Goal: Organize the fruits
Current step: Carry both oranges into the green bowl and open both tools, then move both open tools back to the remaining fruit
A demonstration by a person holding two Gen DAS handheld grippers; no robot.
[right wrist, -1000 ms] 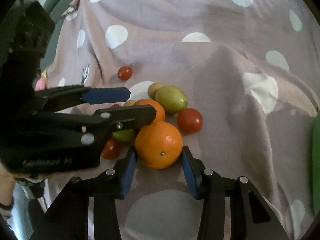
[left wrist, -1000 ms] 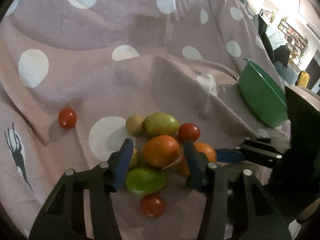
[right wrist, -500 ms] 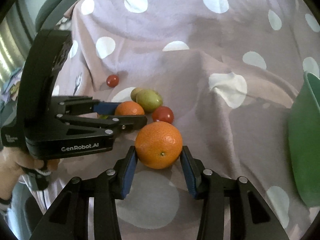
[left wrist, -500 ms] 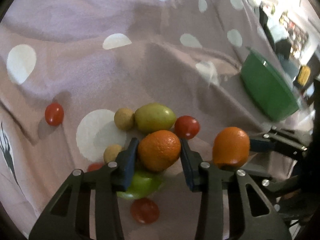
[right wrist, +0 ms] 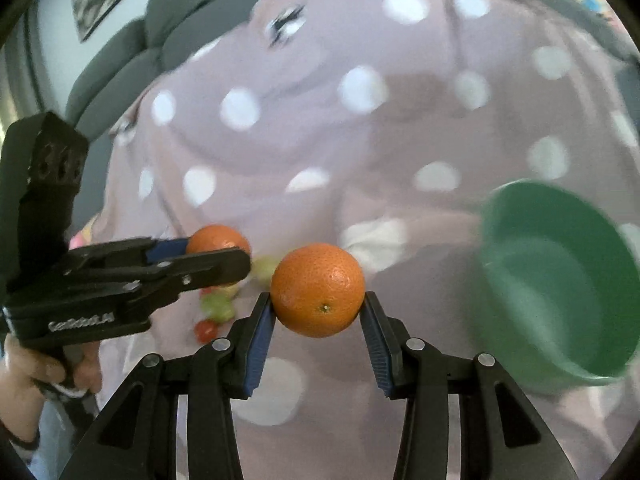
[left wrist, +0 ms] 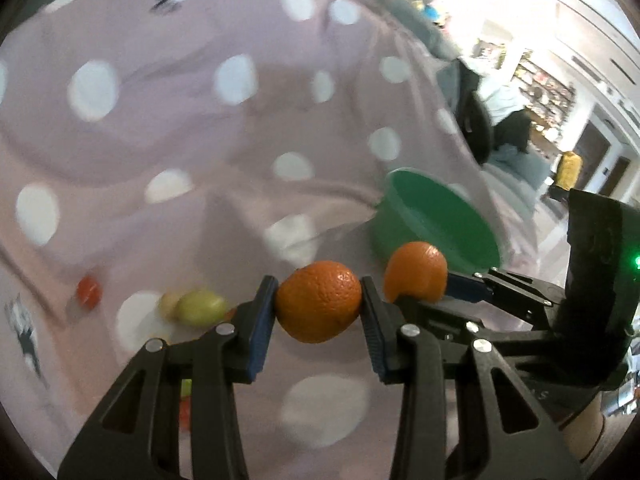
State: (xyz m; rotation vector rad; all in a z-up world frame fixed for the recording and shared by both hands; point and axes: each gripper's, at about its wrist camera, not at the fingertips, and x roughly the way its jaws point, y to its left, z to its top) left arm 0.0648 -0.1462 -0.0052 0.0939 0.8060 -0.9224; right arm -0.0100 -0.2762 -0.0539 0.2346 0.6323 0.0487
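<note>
My left gripper [left wrist: 318, 306] is shut on an orange [left wrist: 319, 307] and holds it above the cloth. My right gripper [right wrist: 318, 306] is shut on a second orange [right wrist: 318, 290], also lifted. Each gripper shows in the other's view: the right one [left wrist: 416, 280] with its orange [left wrist: 416, 272] at the right, the left one [right wrist: 218, 246] with its orange [right wrist: 216, 240] at the left. A green bowl [left wrist: 440, 224] stands on the cloth ahead and right, and in the right wrist view [right wrist: 560, 280] it is close at the right.
A pile of small fruit stays on the cloth: a green fruit [left wrist: 202, 308], a red tomato [left wrist: 89, 290], green grapes [right wrist: 218, 306] and a tomato [right wrist: 206, 330]. The mauve dotted cloth [left wrist: 200, 160] drapes over a sofa. A room with shelves lies far right.
Both grippers have risen and swung toward the green bowl, each carrying its orange. The fruit pile has dropped back to the lower left and the bowl looms larger.
</note>
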